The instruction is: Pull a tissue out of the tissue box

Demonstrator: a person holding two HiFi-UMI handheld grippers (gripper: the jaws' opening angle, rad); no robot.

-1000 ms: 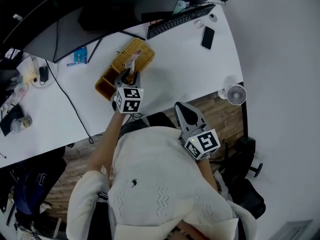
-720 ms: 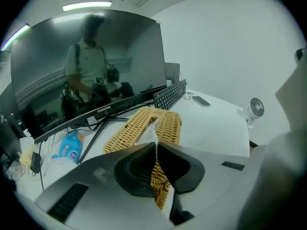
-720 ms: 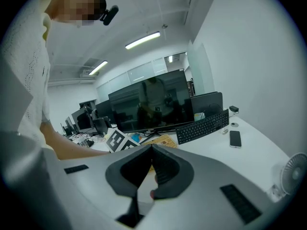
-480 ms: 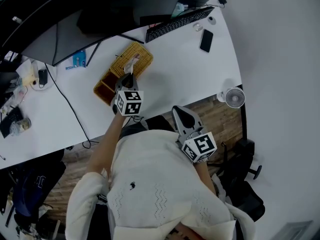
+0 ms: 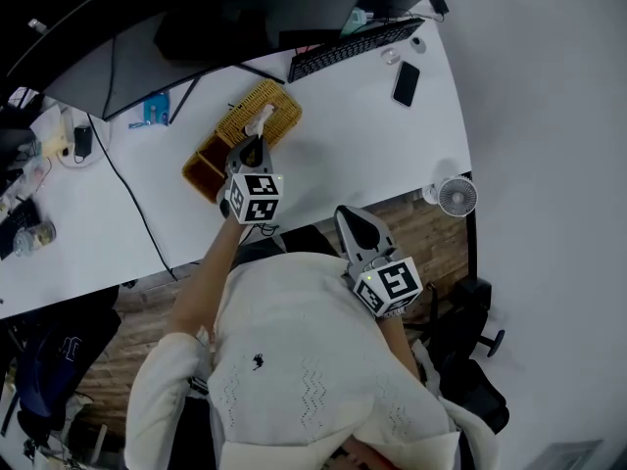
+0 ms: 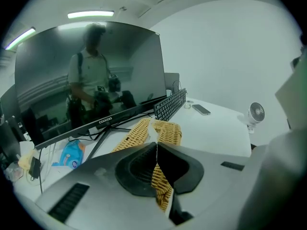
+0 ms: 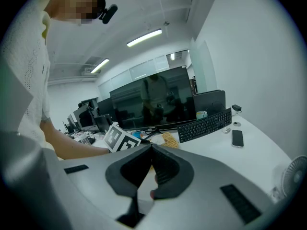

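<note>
Tissue (image 5: 261, 118) grab done, pull pending: sits poking out of wicker tissue box (image 5: 280, 114) on desk (image 5: 377, 140), tip clamped in pressed-together left gripper (image 5: 253, 146); right gripper (image 5: 346, 214) likewise closed, empty, near desk edge.

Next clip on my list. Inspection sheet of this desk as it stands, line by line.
Surface: white desk.
Job's things: wicker tissue box, a tissue sticking up from its top.
Clutter: keyboard, phone, small fan at the desk corner, blue packet.
Grippers: left gripper shut on the tissue just above the box; right gripper shut, holding nothing, off the desk near the person's body.
Cables: black cable crossing the desk to its near edge.
Surroundings: dark monitor behind the box, wood floor below.
</note>
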